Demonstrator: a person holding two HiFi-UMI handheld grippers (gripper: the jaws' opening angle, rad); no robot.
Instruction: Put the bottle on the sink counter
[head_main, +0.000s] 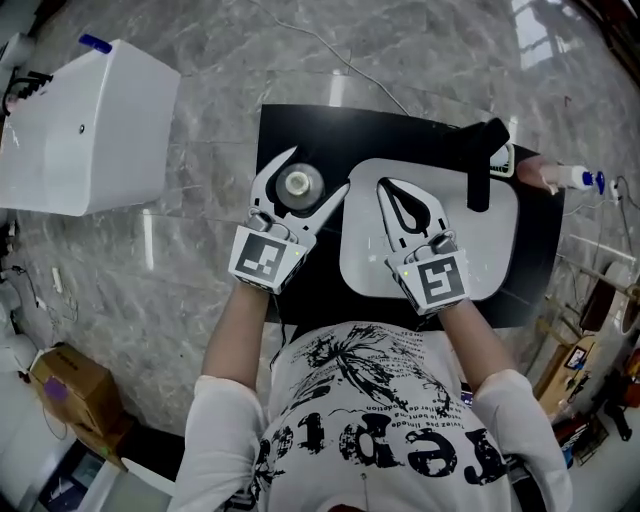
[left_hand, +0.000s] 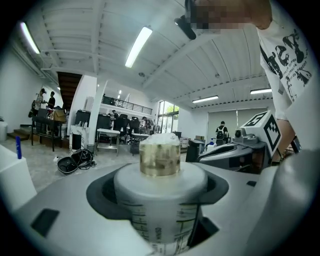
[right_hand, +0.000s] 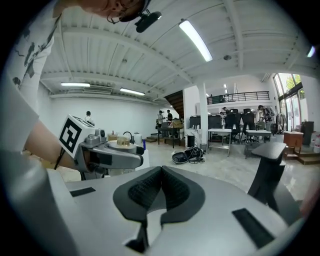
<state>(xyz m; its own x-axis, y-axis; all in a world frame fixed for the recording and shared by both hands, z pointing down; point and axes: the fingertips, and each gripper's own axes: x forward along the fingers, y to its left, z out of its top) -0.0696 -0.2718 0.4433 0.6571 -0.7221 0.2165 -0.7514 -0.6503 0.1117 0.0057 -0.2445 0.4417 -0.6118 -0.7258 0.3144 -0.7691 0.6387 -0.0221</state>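
Bottle, white with a printed label and a clear cap, stands upright between the fingers of the left gripper, which press against its body from both sides. In the left gripper view the bottle fills the hollow between the dark pads, with the cap rising above them. From the head view it is over the left part of the black table, just beside the white sink; whether its base touches the table cannot be told.

The right gripper is over the sink basin, held level with the left one and a little apart from it. Its fingers are closed, the pads meeting at their tips, with nothing between them. Across its fingers, the right gripper view shows the left gripper off to the left with the bottle's cap above it.

A black faucet stands at the far right side of the sink. The table stands on a grey marbled floor. On that floor, well to the left, is a white box with a small blue piece on its top edge, and a cardboard box lies nearer the person at the lower left. Both of the person's forearms are bare below white sleeves.
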